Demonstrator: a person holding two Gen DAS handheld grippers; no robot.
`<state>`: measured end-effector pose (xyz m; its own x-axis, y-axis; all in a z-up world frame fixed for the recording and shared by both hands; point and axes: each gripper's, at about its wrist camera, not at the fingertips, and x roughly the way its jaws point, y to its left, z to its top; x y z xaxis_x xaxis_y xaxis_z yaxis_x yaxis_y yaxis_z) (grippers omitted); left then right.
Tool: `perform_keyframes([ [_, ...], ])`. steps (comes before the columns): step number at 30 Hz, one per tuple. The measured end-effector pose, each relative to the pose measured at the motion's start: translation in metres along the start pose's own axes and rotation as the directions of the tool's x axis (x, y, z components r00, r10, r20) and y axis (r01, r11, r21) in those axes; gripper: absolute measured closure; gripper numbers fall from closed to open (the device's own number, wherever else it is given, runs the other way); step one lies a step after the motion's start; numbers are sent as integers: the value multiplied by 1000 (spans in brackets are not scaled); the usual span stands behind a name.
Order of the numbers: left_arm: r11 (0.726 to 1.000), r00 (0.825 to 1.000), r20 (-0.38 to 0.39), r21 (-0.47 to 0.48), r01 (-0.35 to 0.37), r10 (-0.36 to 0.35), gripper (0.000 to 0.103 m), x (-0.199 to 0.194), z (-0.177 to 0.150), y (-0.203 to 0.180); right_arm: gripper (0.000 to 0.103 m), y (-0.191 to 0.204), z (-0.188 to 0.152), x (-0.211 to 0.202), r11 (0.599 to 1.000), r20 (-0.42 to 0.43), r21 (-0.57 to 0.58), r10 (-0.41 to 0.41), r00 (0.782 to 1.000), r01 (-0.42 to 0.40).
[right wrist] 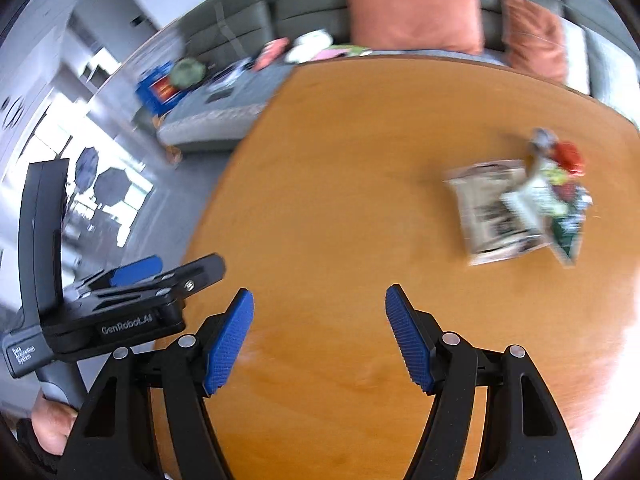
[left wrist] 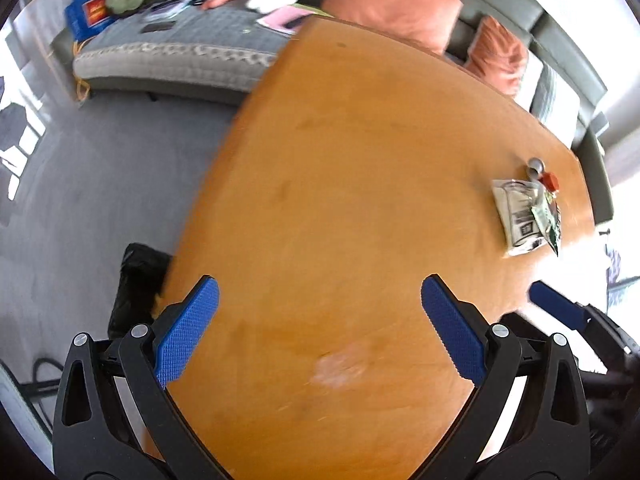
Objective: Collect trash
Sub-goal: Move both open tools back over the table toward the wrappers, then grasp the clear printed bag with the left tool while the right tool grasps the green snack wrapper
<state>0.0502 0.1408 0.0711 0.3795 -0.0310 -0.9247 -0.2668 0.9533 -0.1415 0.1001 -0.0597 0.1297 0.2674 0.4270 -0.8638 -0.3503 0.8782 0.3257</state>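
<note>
Blue-padded left tool point(left wrist: 320, 320) wide apart, empty, right tool point(right wrist: 320, 332) half-spread, empty

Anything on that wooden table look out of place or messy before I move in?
Yes: a small heap of litter sits near the far right of the orange-brown wooden table: a crumpled white printed packet, a green wrapper overlapping it, a red cap and a grey round piece. A pale whitish smudge marks the wood between the open left gripper.
</note>
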Motion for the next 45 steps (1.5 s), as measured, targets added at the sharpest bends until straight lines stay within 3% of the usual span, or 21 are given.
perform_keyframes([
  [8,998,999,-48,56,1,1,5,32,27,-68,32,-100,33,-16,974,57,171,-158,986,147],
  [13,999,997,-78,41,11,-8,5,49,37,-90,32,-153,51,4,922,7,333,-210,978,196],
  [17,999,996,-93,36,7,-4,5,59,44,-107,27,-180,61,19,857,-41,456,-248,968,238],
  [20,999,995,-97,46,1,3,5,64,50,-116,26,-191,64,31,819,-81,495,-290,954,291],
  [23,999,995,-103,54,-6,11,5,68,55,-124,22,-200,66,42,801,-93,529,-274,957,281],
  [28,998,993,-111,61,-22,28,5,76,57,-133,19,-203,77,55,799,-114,523,-278,954,295],
  [32,999,992,-124,46,-26,31,5,80,58,-139,35,-200,82,56,833,-127,456,-288,949,314],
  [38,999,989,-145,40,-10,15,5,85,54,-159,39,-224,56,33,826,-129,497,-235,964,267],
  [45,999,985,-171,39,-6,13,5,105,54,-201,39,-256,21,1,816,-103,516,-242,965,260],
])
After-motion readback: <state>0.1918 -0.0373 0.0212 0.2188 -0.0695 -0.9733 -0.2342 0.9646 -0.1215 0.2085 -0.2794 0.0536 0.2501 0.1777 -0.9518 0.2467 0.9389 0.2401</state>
